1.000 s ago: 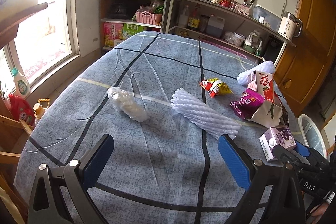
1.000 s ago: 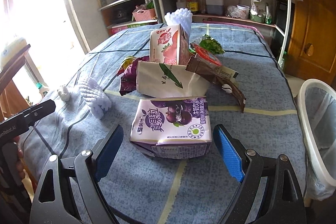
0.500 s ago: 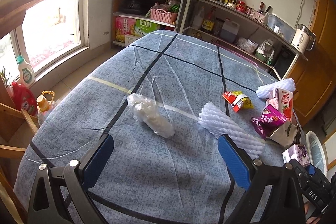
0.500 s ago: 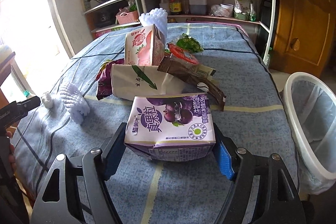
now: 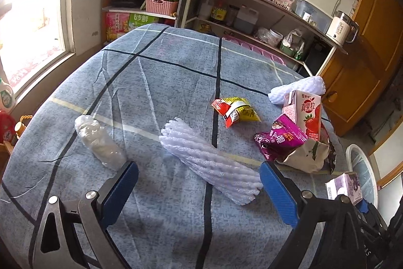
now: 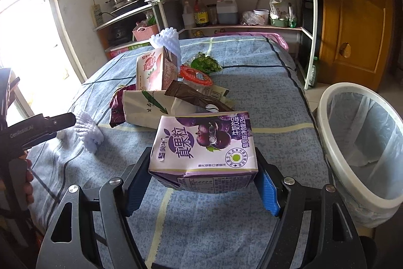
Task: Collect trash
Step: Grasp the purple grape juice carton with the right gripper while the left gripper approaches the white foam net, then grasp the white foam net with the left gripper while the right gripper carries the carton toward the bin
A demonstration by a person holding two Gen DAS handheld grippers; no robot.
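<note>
A: Cartons, counted?
B: Two. One purple cardboard drink carton, printed face up, pinched in the right gripper after a closing of the jaws just now, blue pads pressed on both sides. Over the near part of the table, left of the round white bin with clear liner.
A: And the other?
B: One pink strawberry drink carton, upright behind one white paper bag with green leaf print.
A: Left gripper?
B: Spread wide, gripping nothing, above the blue checked tablecloth. Near end of a white foam net sleeve just ahead, between the pads but untouched.
A: Foam sleeves in all?
B: Two: that one, plus a second foam sleeve behind the pink carton.
A: Wrappers?
B: Four: one yellow-and-red crinkled packet, one purple foil packet, one brown sachet, one green crumpled wrapper.
A: Anything else?
B: One red-lidded cup, beside the brown sachet. One crumpled clear plastic bottle, lying left of the near foam sleeve.
</note>
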